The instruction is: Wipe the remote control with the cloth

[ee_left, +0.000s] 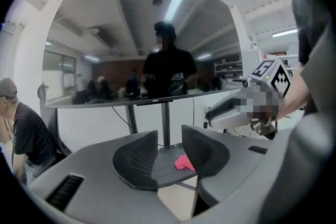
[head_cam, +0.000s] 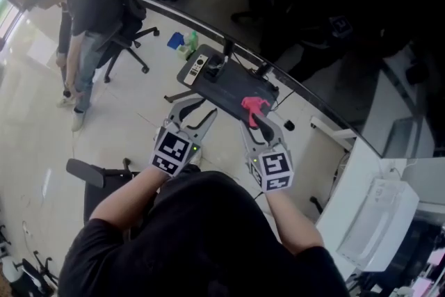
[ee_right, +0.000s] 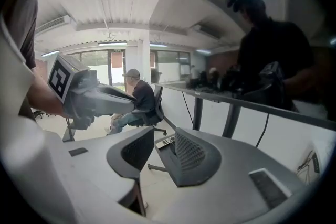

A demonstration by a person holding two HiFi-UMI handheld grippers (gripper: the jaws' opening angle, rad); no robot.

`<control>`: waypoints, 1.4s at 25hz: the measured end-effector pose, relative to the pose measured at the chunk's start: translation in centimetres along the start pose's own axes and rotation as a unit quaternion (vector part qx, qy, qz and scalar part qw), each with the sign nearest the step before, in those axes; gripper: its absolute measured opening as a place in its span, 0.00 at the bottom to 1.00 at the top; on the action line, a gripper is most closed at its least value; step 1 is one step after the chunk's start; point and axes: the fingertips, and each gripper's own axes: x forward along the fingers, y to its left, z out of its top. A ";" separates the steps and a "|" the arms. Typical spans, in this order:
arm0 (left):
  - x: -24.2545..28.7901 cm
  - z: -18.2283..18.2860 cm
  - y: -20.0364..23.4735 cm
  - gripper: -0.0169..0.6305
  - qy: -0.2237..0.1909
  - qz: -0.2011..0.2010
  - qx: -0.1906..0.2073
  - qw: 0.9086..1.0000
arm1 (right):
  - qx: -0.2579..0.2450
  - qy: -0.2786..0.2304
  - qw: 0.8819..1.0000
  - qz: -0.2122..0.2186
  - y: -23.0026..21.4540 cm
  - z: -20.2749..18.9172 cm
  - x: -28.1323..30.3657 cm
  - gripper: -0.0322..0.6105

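Observation:
A small dark table [head_cam: 233, 88] stands in front of me. The grey remote control [head_cam: 199, 66] lies at its far left end and shows between the right jaws in the right gripper view [ee_right: 166, 141]. A pink cloth [head_cam: 254, 106] lies crumpled on the table's near right part; in the left gripper view the cloth [ee_left: 184, 162] rests just beyond the right jaw. My left gripper [head_cam: 195, 108] hovers at the table's near edge, open, its jaws [ee_left: 168, 157] empty. My right gripper [head_cam: 256, 122] is right behind the cloth, open, with nothing between its jaws [ee_right: 163, 152].
A large dark screen [head_cam: 313, 10] on a stand rises behind the table. A person [head_cam: 83, 3] leans by an office chair [head_cam: 128, 45] at the far left. Blue and green items [head_cam: 182, 42] lie on the floor. A white desk with a printer [head_cam: 379, 219] stands at right.

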 end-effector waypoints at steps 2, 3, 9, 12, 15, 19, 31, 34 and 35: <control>0.2 0.1 -0.5 0.21 0.000 -0.003 0.007 1.000 | -0.010 -0.013 1.000 0.002 0.3 0.7 -0.1 0.23; 0.4 0.1 -0.7 0.18 0.002 -0.004 0.010 1.000 | -0.014 -0.017 1.000 0.003 0.4 1.0 0.0 0.22; 1.5 0.4 -1.6 0.03 0.007 -0.008 0.030 0.999 | -0.023 -0.025 0.999 0.008 1.0 1.9 1.0 0.14; 1.7 0.4 -1.6 0.03 0.006 -0.010 0.028 1.000 | -0.024 -0.026 0.999 0.010 1.2 2.2 1.3 0.11; 1.7 0.5 -1.4 0.03 0.005 -0.009 0.023 1.000 | -0.026 -0.028 0.999 0.012 1.2 2.3 1.5 0.09; 1.4 0.5 -1.2 0.03 0.006 -0.006 0.026 1.000 | -0.022 -0.026 0.999 0.013 1.4 2.4 1.5 0.08; 1.4 0.3 -1.2 0.03 0.010 0.000 0.040 0.999 | -0.023 -0.022 0.999 0.022 1.9 2.8 1.8 0.06; 1.5 0.2 -1.2 0.03 0.012 0.000 0.041 0.999 | -0.023 -0.023 0.999 0.023 1.9 2.8 1.8 0.06; 1.5 0.1 -1.2 0.03 0.012 0.000 0.041 0.999 | -0.023 -0.023 0.999 0.023 1.9 2.8 1.8 0.06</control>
